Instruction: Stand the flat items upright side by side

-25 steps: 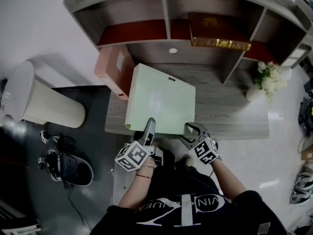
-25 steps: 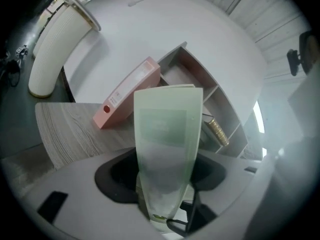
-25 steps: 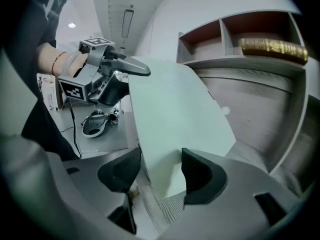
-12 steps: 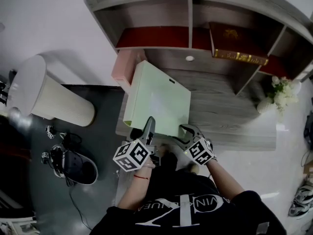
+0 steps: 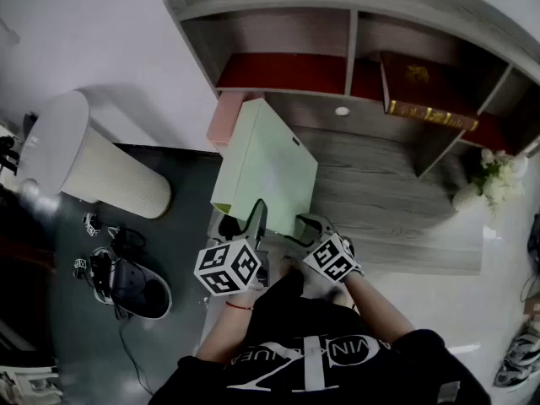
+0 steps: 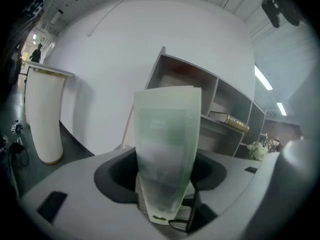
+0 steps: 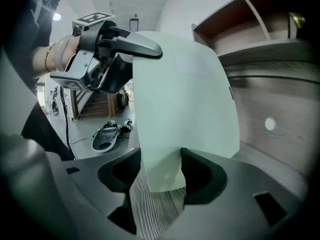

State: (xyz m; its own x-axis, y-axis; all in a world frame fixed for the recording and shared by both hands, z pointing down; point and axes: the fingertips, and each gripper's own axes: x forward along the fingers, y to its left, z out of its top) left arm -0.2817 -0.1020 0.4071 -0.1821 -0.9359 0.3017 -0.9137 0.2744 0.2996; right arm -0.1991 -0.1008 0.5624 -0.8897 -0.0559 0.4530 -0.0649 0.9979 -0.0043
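Jaws of the left gripper clamp the pale green folder at its near edge; right gripper jaws clamp the same edge. It tilts steeply above the grey surface, near a pink folder.

Place: office-like indoor workspace
Evidence: grey wooden desk, shelf hutch, book, white bin, ceiling strip lights
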